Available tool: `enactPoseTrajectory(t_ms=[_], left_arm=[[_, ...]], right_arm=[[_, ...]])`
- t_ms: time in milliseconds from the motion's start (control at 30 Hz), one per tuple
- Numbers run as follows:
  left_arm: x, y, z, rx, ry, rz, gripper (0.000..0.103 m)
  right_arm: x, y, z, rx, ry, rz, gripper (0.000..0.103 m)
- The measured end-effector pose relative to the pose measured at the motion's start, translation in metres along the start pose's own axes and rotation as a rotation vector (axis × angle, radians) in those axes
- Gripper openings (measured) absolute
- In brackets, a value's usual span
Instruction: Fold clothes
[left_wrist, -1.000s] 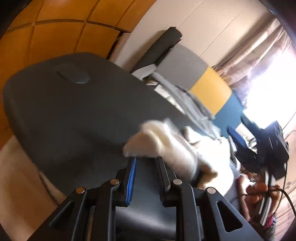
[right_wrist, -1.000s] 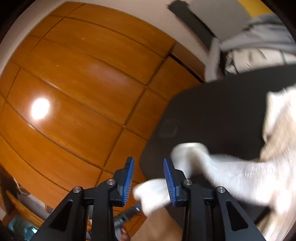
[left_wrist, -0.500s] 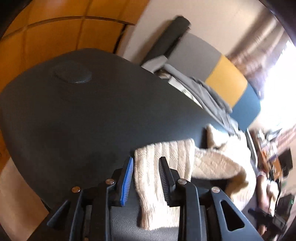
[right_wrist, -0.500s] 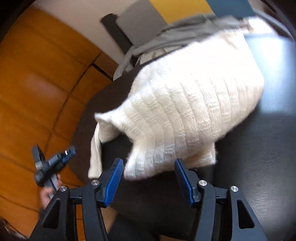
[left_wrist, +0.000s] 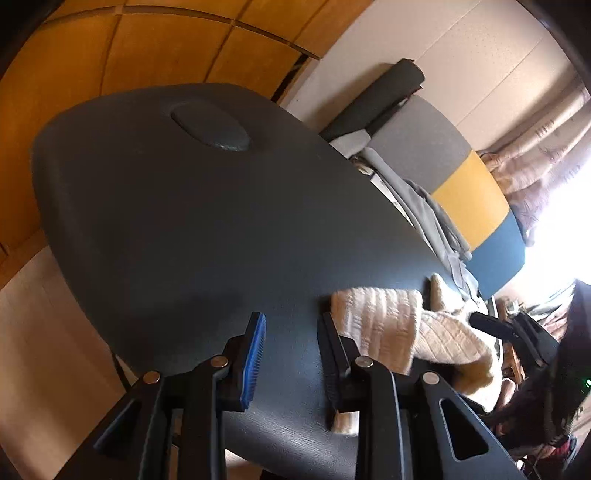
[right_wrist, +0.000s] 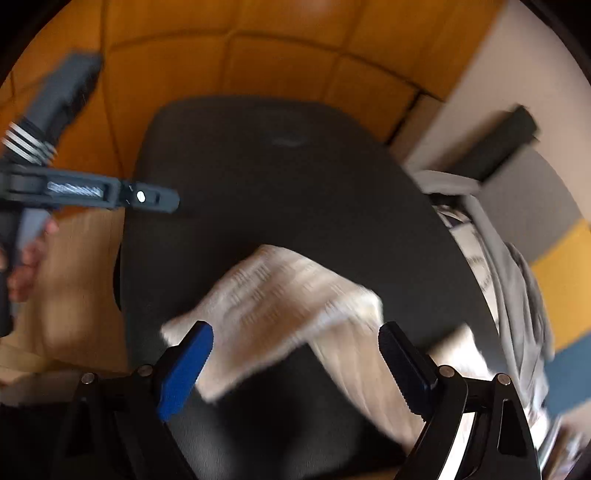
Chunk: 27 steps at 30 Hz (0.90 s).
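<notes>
From the left wrist, the left gripper (left_wrist: 291, 354) hangs over a dark grey oval table (left_wrist: 184, 229), its blue-padded jaws standing apart with only bare tabletop between them. A cream ribbed knit garment (left_wrist: 384, 325) lies on the table just right of the right-hand finger, which hides its near edge, so I cannot tell whether they touch. The cloth runs off to the right in a rumpled fold. Beyond the table's far right edge stands a sofa of grey, yellow and blue panels (left_wrist: 469, 199), with grey clothing draped along it.

From the right wrist, blurred by motion, the right gripper (right_wrist: 295, 369) has its jaws wide and opening; the cream garment (right_wrist: 280, 302) lies on the table (right_wrist: 258, 166) beyond and between the fingers, with neither pad pressing on it. At far left the left gripper (right_wrist: 147, 197) reaches in over the table's edge, gripped by a hand (right_wrist: 26, 258). Orange wooden panelling (right_wrist: 258, 55) fills the background.
</notes>
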<state>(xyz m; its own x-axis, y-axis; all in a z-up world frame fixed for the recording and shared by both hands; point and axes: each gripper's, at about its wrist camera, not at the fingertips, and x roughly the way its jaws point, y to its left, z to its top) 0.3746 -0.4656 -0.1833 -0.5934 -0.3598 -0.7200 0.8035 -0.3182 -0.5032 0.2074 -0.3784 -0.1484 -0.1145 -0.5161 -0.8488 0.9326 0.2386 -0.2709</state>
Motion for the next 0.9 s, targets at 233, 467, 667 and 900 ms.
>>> enactPoseTrajectory(t_ms=[233,467,667,900], left_arm=[[0.007,0.015,-0.003,-0.031,0.032,-0.004,0.029],[0.015,0.016,-0.007,-0.028,0.057,-0.002,0.029],[0.012,0.005,-0.017,-0.006,0.061,-0.004,0.029],[0.014,-0.025,-0.035,0.073,0.094,-0.027,0.029]], right_arm=[[0.077,-0.017,0.015,0.073,0.177,0.029,0.096],[0.086,-0.040,-0.015,0.183,0.156,0.062,0.053],[0.014,-0.098,-0.032,0.329,0.012,-0.037,0.024],[-0.165,-0.199,-0.092,0.520,-0.219,-0.351,0.024]])
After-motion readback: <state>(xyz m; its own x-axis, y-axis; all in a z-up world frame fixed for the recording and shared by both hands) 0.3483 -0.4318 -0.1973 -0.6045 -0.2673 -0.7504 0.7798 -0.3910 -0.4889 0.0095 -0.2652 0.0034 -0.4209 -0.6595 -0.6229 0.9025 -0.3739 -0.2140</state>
